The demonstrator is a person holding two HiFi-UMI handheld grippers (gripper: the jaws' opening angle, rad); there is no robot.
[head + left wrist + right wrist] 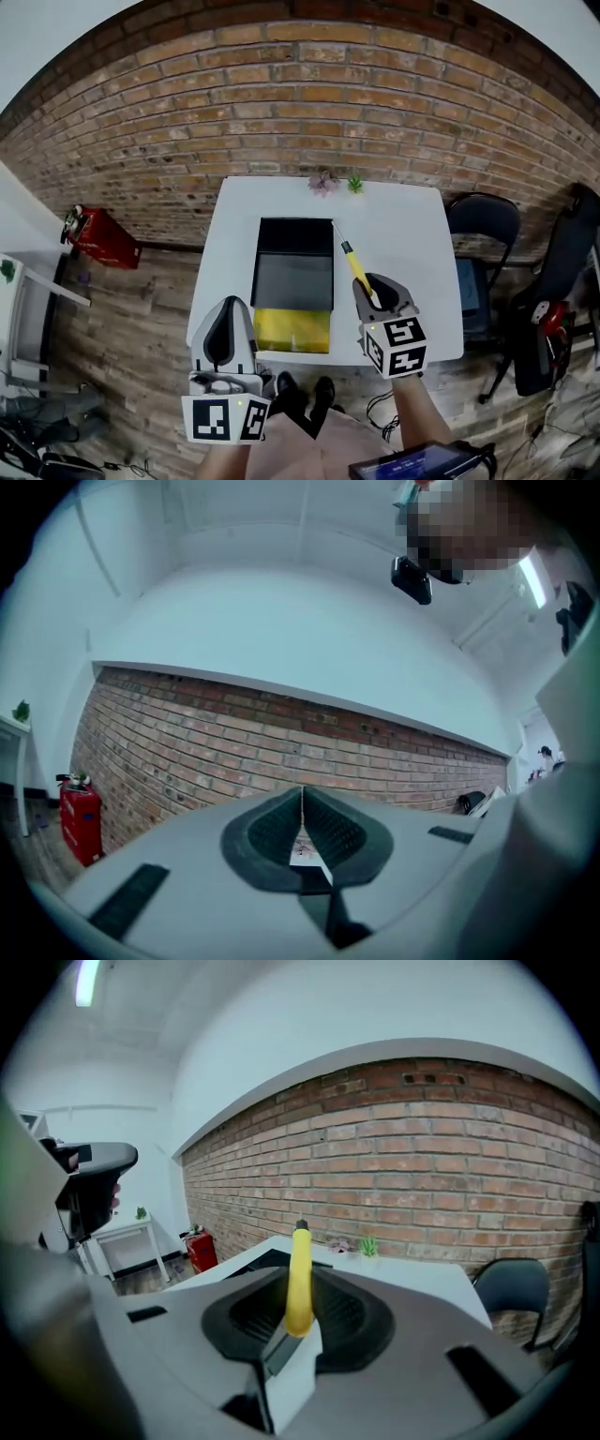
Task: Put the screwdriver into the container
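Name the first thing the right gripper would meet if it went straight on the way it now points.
Probably the brick wall. The right gripper, shut on the yellow screwdriver, looks about level, aimed over the far right corner of the black container. Height is unclear; it may clip that rim.

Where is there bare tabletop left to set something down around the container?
Widest bare patch: table right of the container, to the right edge, though the right gripper holds the screwdriver over it. A narrower strip runs left of the container. Crowded: two small plants at the far edge, yellow slab at the near edge.
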